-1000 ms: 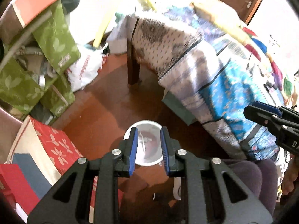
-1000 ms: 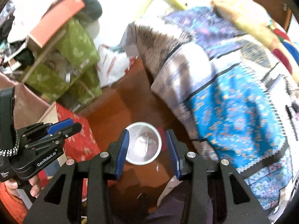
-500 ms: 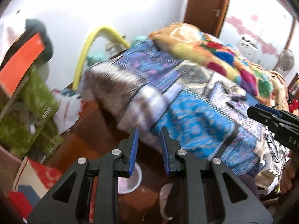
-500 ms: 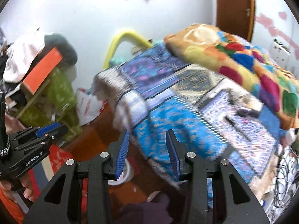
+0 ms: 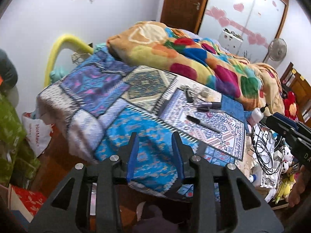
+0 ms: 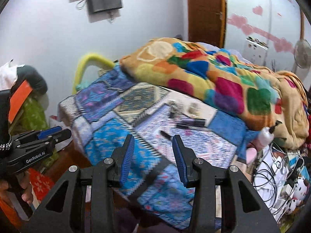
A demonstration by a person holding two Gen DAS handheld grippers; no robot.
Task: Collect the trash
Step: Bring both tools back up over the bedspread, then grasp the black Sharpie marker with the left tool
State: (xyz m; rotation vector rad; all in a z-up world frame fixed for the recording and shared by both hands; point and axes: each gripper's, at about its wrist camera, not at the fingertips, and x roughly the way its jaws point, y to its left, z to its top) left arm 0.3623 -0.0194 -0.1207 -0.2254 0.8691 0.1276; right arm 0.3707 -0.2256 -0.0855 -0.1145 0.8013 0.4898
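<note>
- Left tongs [image 5: 155,136] empty, jaws just widened, above the patchwork bed [image 5: 116,101].
- Right tongs [image 6: 153,138] parted, empty, facing a black marker [image 6: 165,134].

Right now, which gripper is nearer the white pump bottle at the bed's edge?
Right. The right gripper seems close beside the white pump bottle, apart from it; the left gripper, its empty jaws just opened wider, sits farther off over the blue bedspread.
</note>
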